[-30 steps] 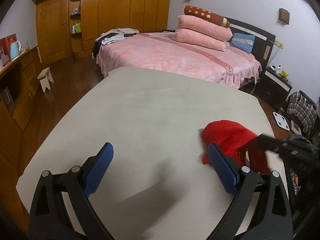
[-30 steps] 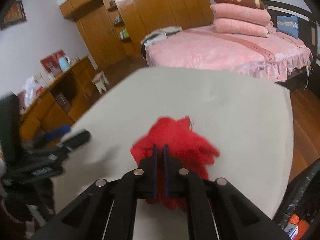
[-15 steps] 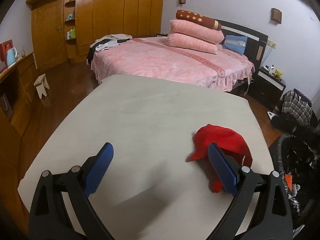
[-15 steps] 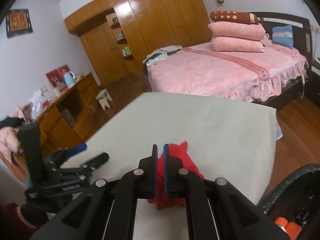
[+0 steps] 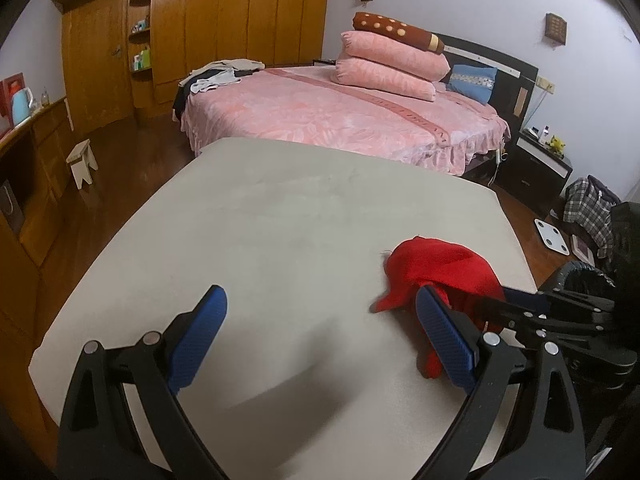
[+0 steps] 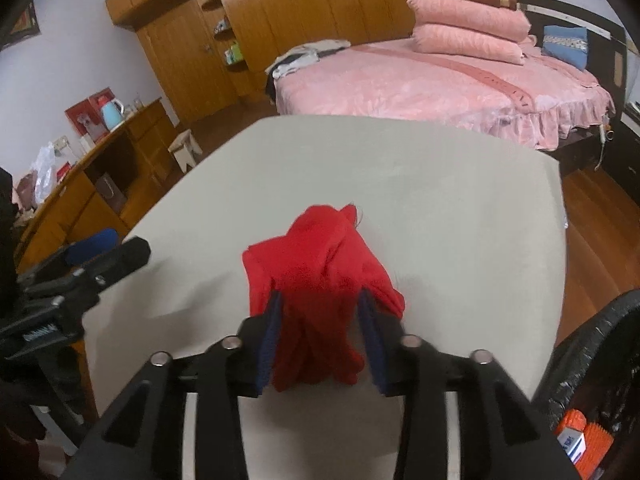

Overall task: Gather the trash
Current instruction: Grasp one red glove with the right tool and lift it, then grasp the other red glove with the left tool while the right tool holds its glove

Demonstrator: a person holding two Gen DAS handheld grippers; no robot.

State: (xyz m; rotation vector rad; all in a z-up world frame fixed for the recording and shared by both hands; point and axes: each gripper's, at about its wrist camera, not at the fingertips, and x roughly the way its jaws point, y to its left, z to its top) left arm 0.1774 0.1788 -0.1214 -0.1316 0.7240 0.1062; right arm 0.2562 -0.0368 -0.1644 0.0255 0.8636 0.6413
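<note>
Blue-padded R gripper (image 6: 320, 336): jaws had just been opening, parted a little w/ the red cloth (image 6: 320, 280) bunched between the pads; cloth sagged below the pads, couldn't tell if pads pressed it.
Red cloth: crumpled heap on the grey table (image 6: 440, 184), near table's near-right corner; far half lay on the tabletop.
L gripper (image 5: 320, 340): jaws wide apart, nothing between them, over table's near edge, left of the cloth; its right pad overlapped the cloth's edge in left wrist view, contact unclear.
Black bin (image 6: 592, 360): just off table's right edge, black liner, orange-and-white packet (image 6: 576, 438) inside.
Pink bed (image 5: 340, 120): beyond table's far edge, pillows (image 5: 392, 64) stacked at its head.
Wood wardrobe (image 5: 224, 20): far behind table, against the wall.
</note>
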